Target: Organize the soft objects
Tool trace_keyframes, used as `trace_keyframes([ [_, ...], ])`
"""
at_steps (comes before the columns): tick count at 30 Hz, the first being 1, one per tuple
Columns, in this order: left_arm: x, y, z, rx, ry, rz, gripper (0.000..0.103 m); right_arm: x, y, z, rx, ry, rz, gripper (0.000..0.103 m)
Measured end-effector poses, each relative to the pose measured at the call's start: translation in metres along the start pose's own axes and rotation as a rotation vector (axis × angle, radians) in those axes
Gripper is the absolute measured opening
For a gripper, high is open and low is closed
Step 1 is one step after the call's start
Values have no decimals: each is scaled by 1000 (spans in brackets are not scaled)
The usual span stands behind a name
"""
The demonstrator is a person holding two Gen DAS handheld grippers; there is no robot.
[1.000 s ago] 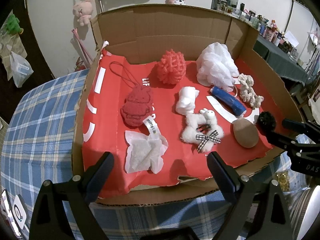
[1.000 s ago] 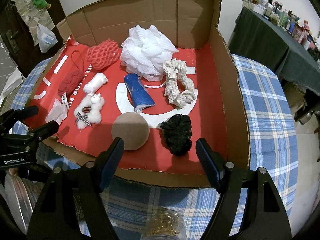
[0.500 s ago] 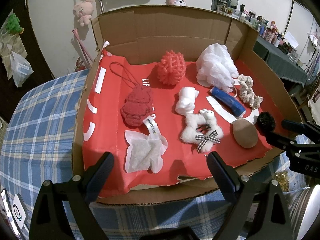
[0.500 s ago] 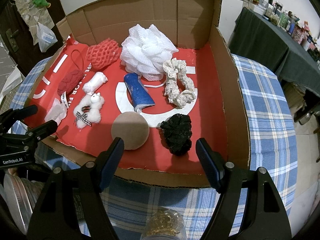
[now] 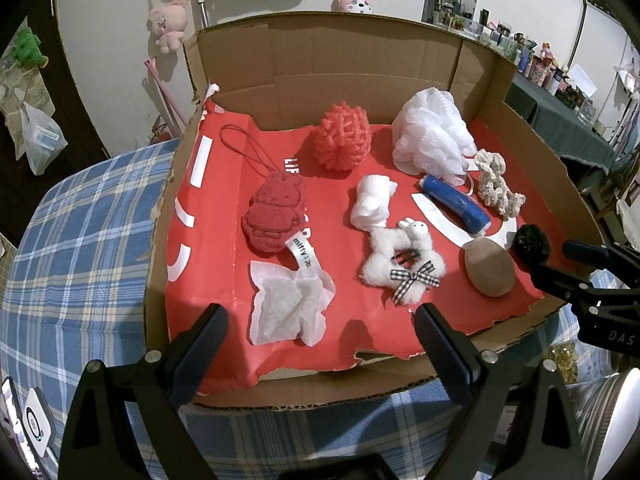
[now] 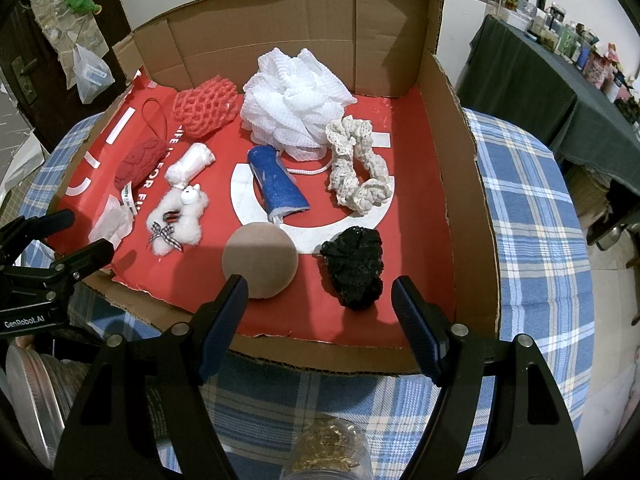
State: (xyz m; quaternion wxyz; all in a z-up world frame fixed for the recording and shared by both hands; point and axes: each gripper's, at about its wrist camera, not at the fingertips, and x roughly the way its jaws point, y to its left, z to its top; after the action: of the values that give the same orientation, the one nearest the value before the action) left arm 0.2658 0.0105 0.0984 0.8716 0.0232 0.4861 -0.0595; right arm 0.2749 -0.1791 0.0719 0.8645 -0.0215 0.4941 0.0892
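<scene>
Both jaws spread wide, holding nothing: left gripper (image 5: 318, 334) just short of the white pouch (image 5: 289, 307) in the cardboard box (image 6: 466, 184); right gripper (image 6: 318, 304) flanks black scrunchie (image 6: 354, 266), beside brown puff (image 6: 260, 260)

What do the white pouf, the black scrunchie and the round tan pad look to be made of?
White pouf: gathered plastic-looking mesh netting, ruffled with fine ridges, matte. Black scrunchie: gathered fabric, possibly lace or crinkled knit, with a dull, textured surface. Round tan pad: smooth, even, matte face, likely a foam or sponge puff, though I can't tell for certain.
</scene>
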Motion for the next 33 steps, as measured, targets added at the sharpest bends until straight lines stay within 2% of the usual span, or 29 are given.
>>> trace_keyframes([
  [23,-1,0,0,-3,-1,-4,96,0,0,0,-2,2,1,74],
  [27,-8,0,1,-4,-34,-44,101,0,0,0,-4,3,4,74],
  [33,-34,-1,4,7,-128,-32,102,-10,-2,1,-11,-21,8,74],
])
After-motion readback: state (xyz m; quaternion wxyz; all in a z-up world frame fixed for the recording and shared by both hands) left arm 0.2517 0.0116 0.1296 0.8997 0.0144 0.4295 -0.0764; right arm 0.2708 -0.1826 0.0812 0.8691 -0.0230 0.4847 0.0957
